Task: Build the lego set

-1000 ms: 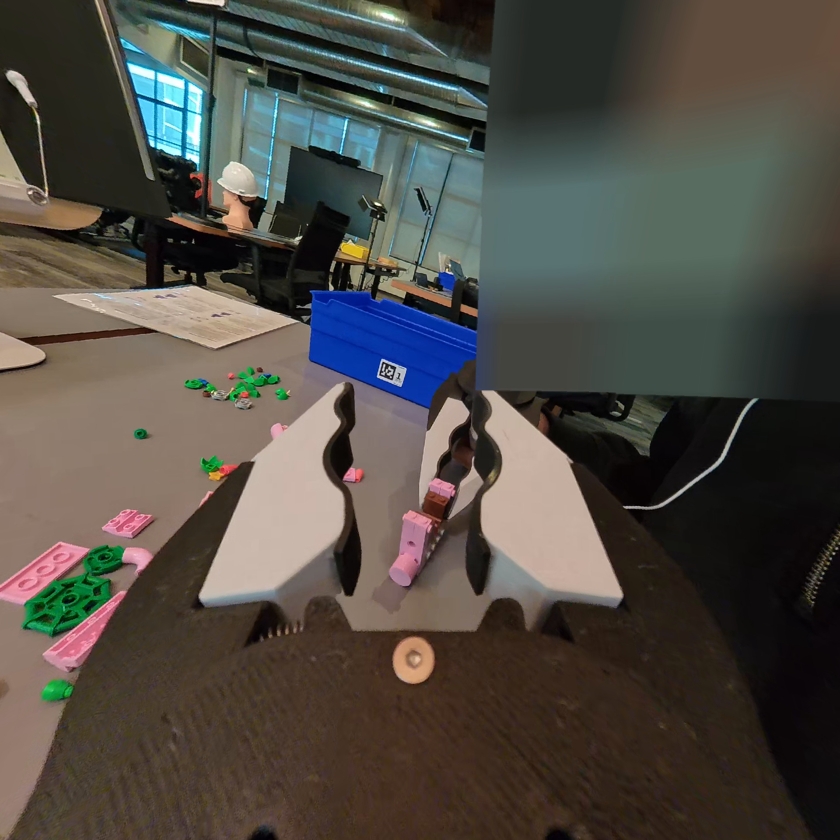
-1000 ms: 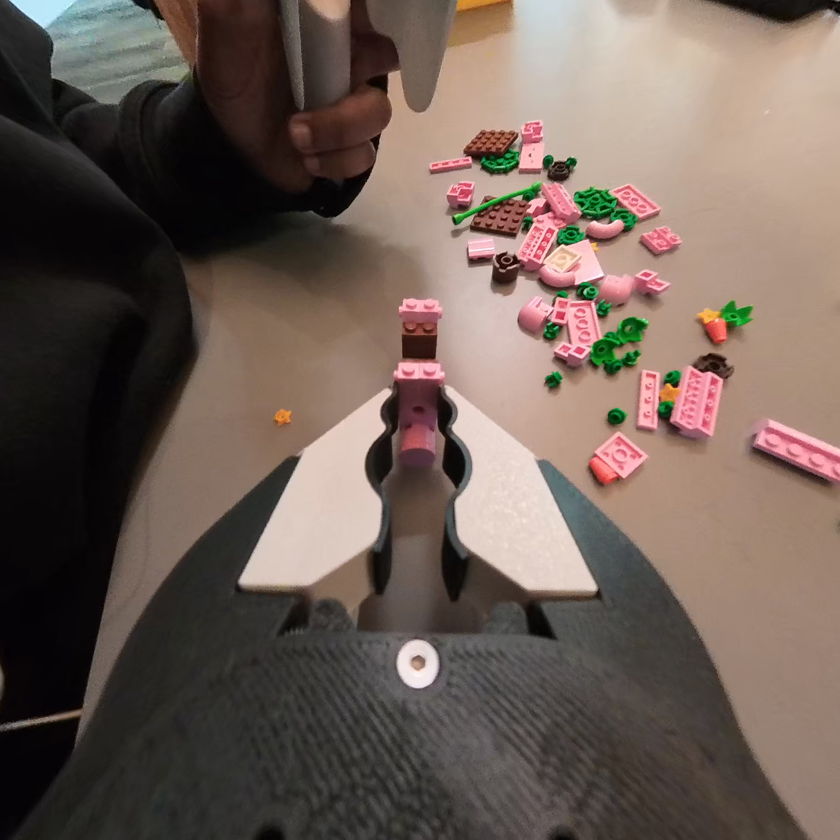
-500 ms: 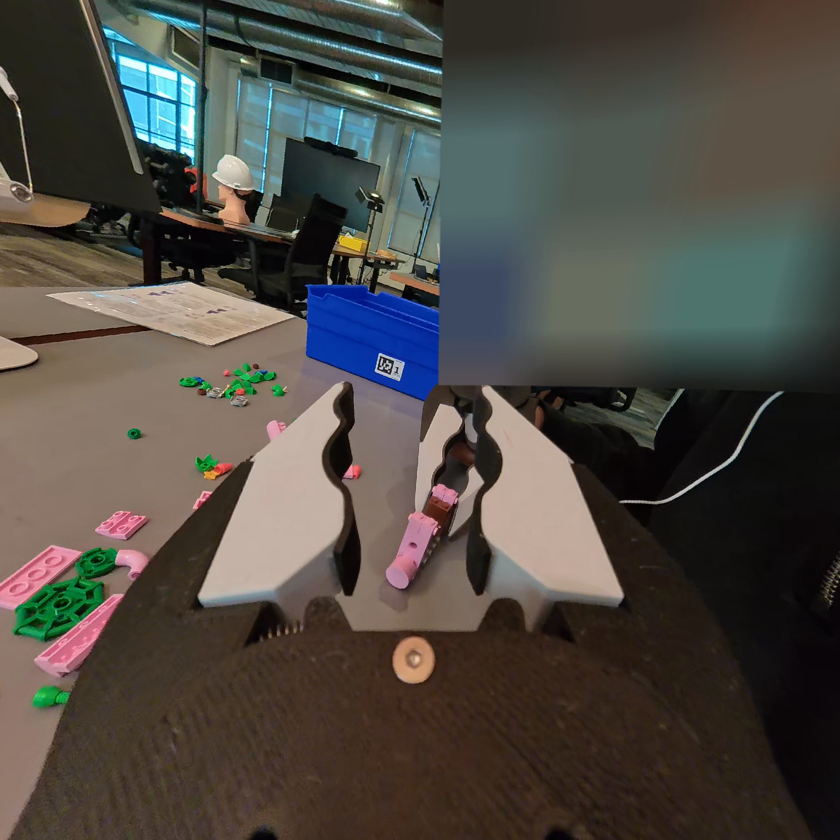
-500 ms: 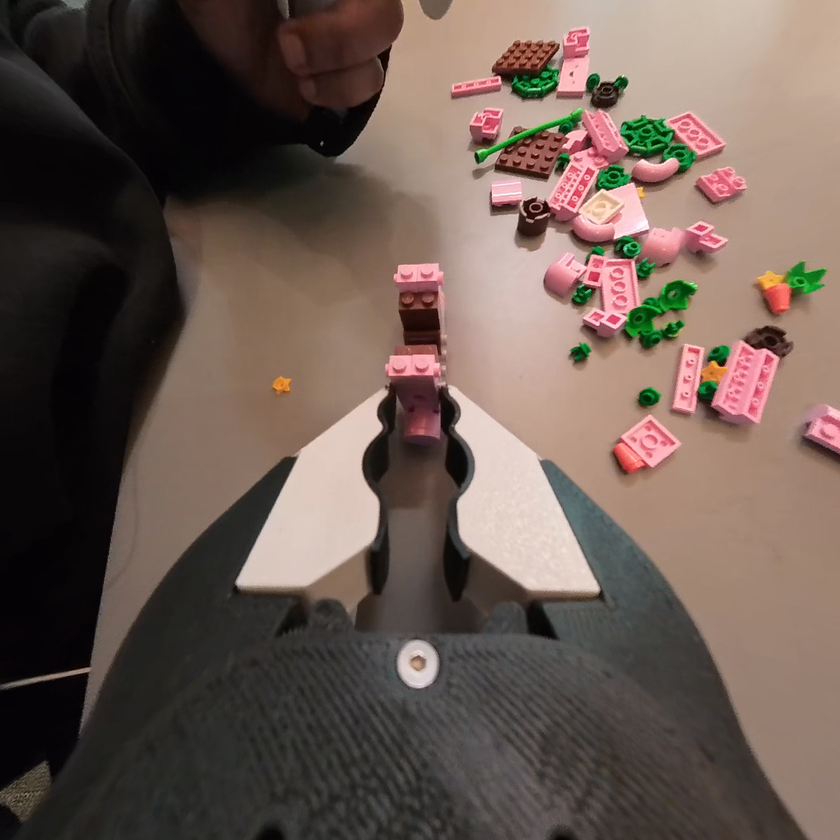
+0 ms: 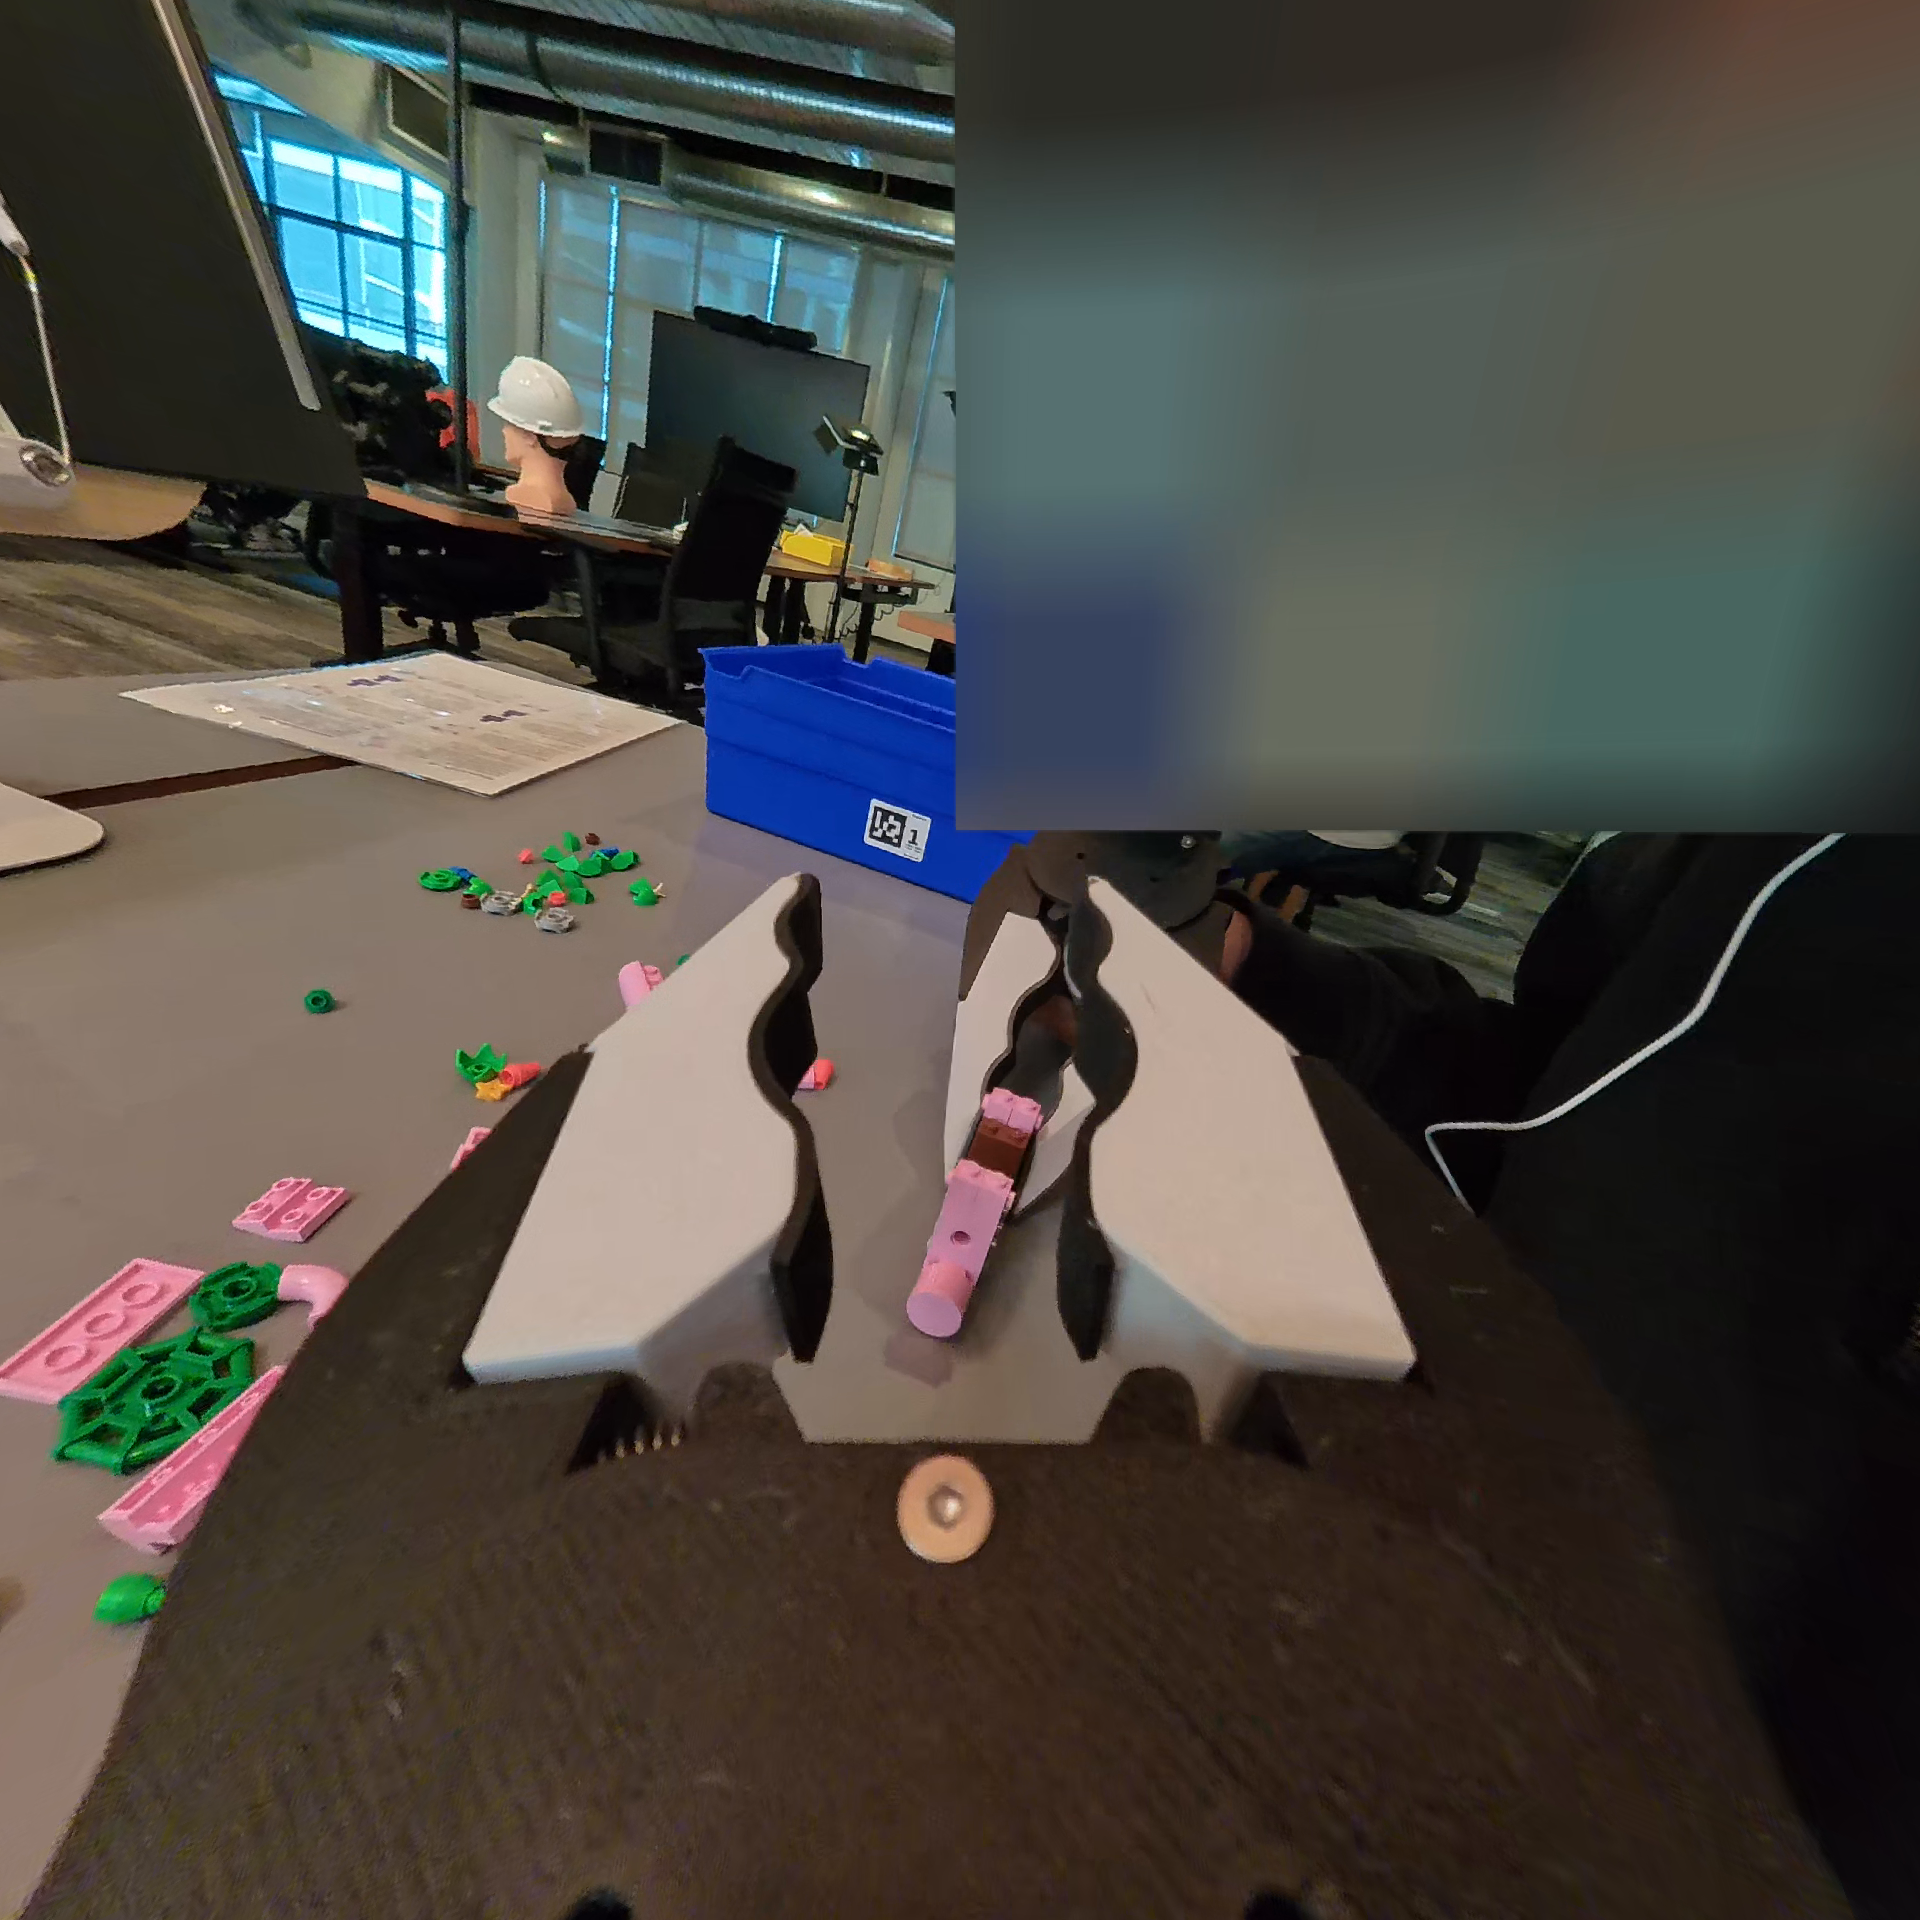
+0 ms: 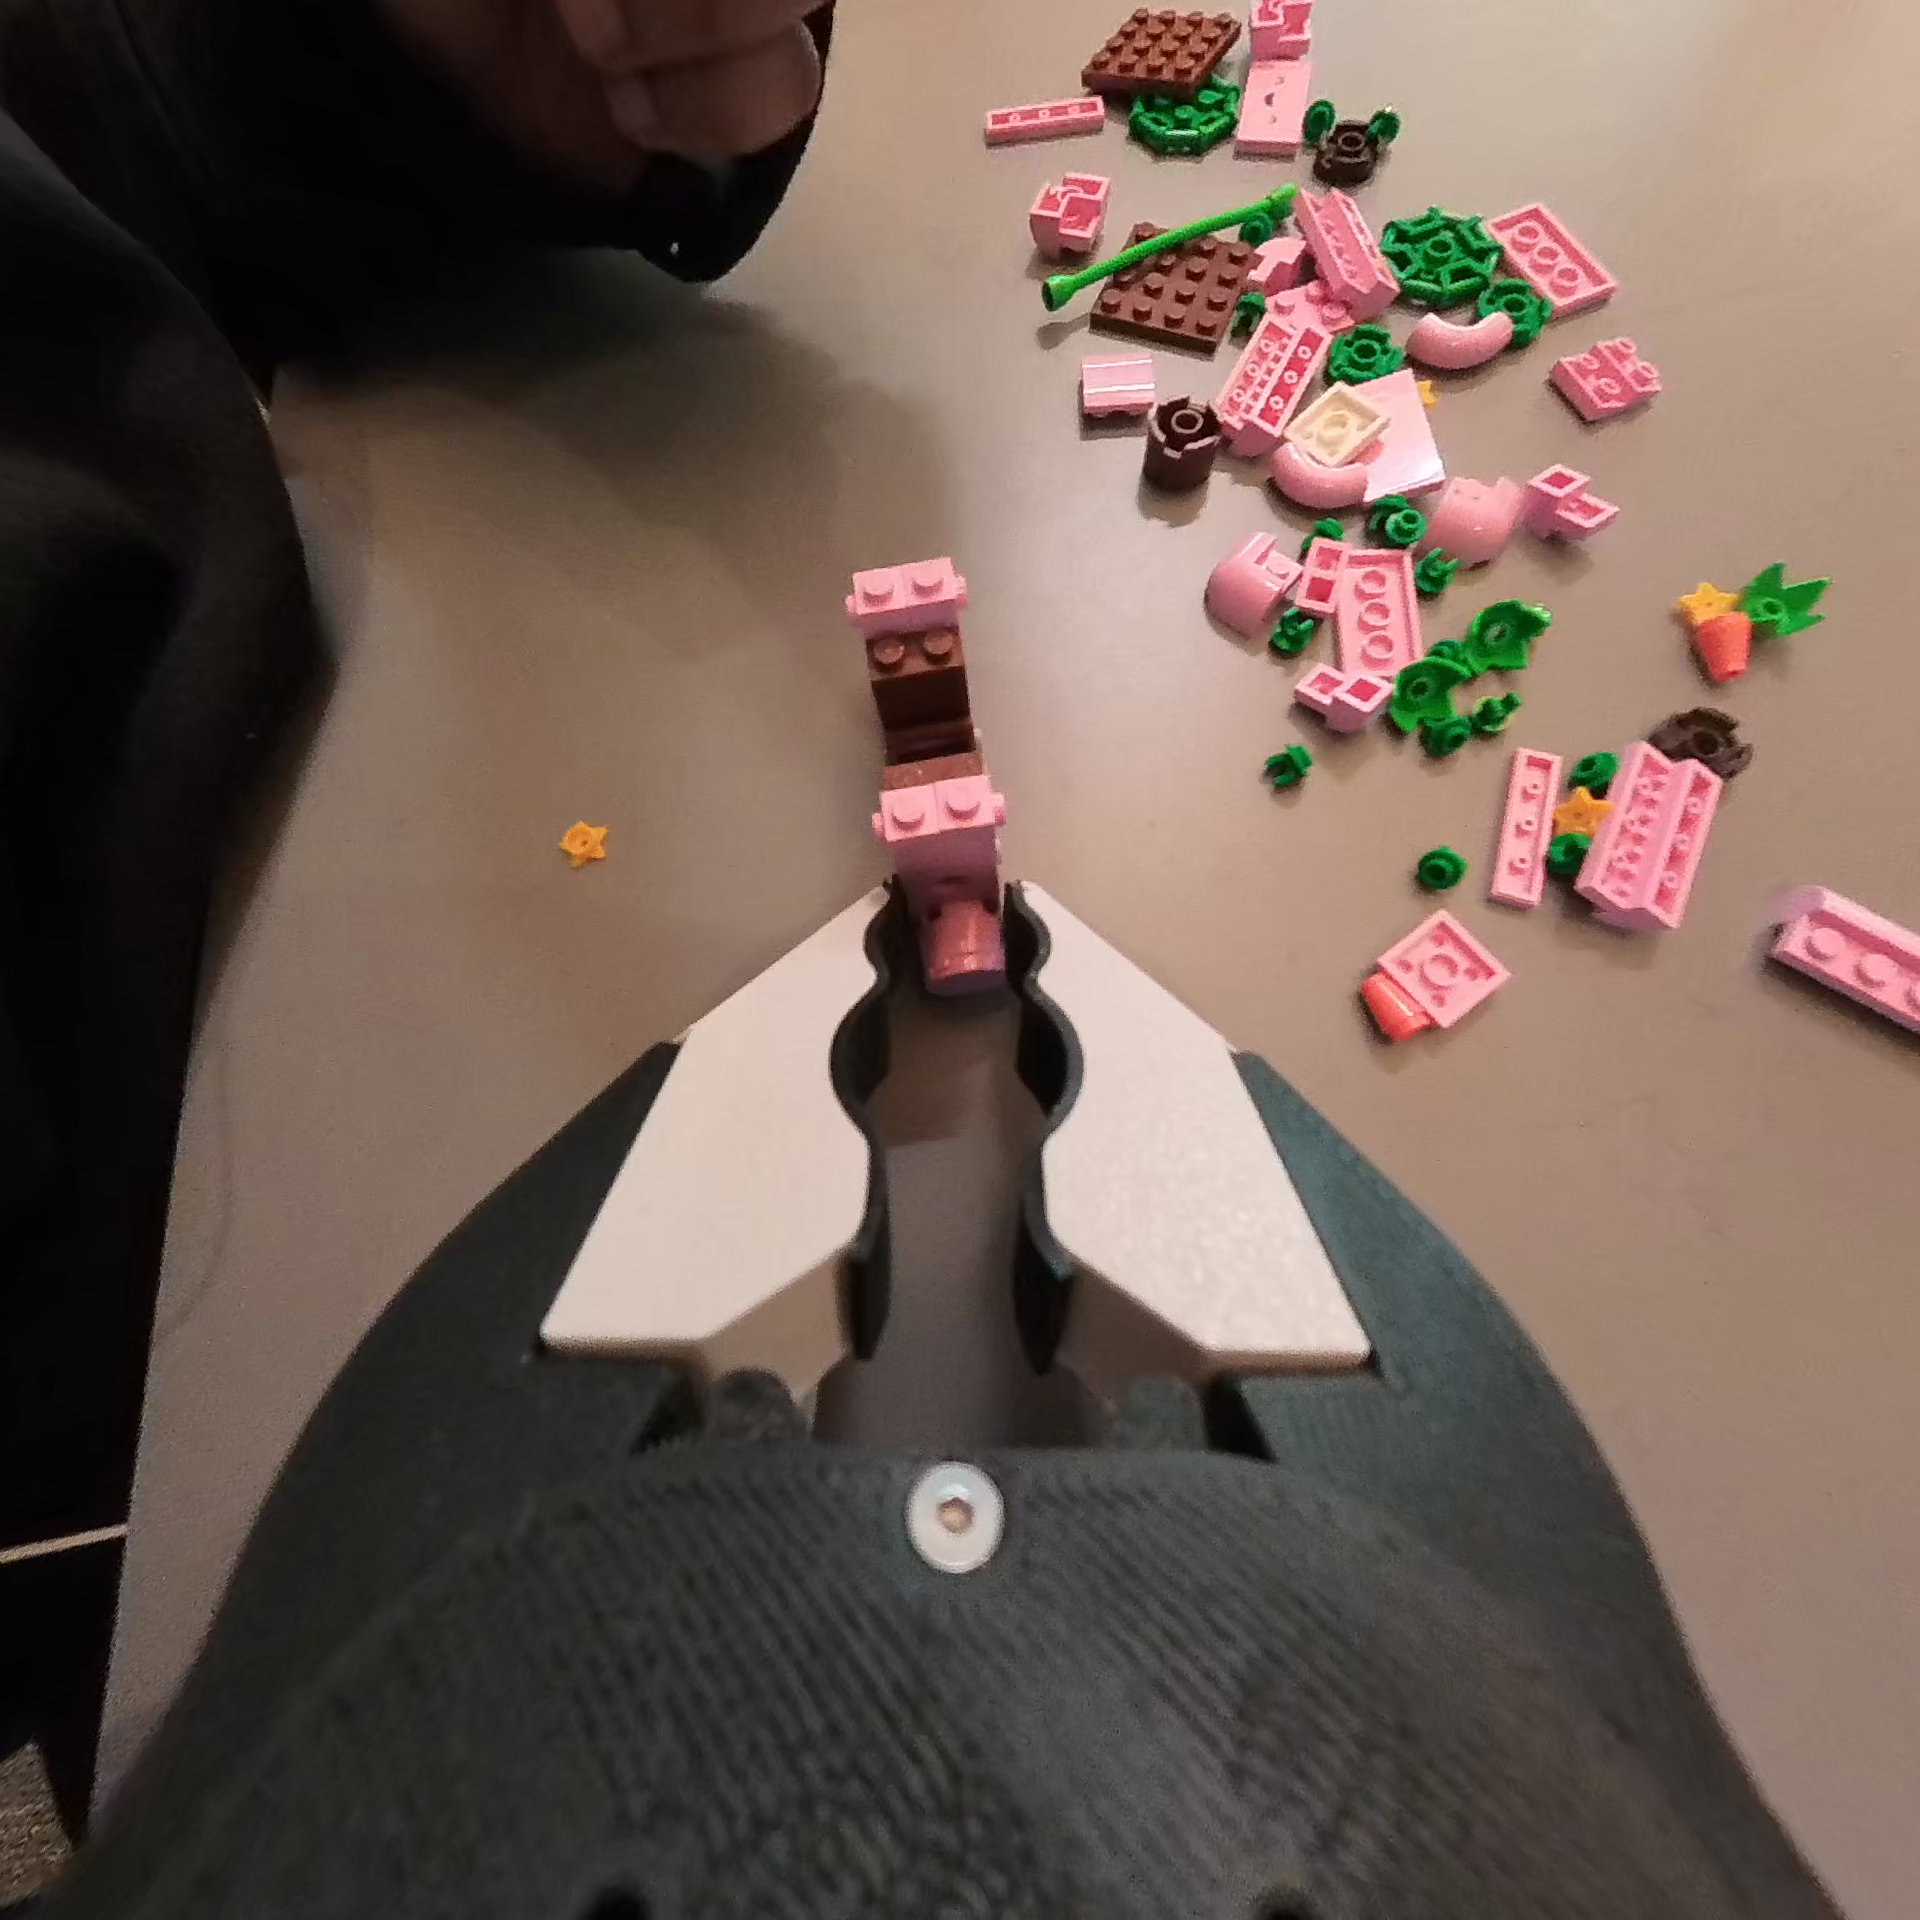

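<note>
My right gripper (image 6: 948,906) is shut on the pink round end of a small pink and brown brick assembly (image 6: 920,675), which sticks out past the fingertips above the grey table (image 6: 623,1039). I cannot tell whether the assembly touches the table. My left gripper (image 5: 945,894) is open and holds nothing. In the left wrist view the same assembly (image 5: 971,1216) sits between the open fingers, close to the right one. A grey finger (image 5: 992,1039) of the right gripper is beside it there.
Loose pink, green and brown bricks (image 6: 1351,416) lie right of the assembly, among them a brown plate (image 6: 1174,291). A small orange star (image 6: 582,842) lies to its left. A hand (image 6: 707,62) and dark sleeve fill the top left. A blue bin (image 5: 831,748) and a paper sheet (image 5: 416,717) lie farther back. There is about 15 centimeters between the tips of the two grippers. Measured from the fingertips, the small orange star (image 6: 582,842) is 7 centimeters or so from the right gripper and 15 centimeters from the left.
The right gripper has moved forward and lower with the assembly, so the loose bricks look nearer. The hand has slid almost out of the top of the right view. The left gripper stays open.
</note>
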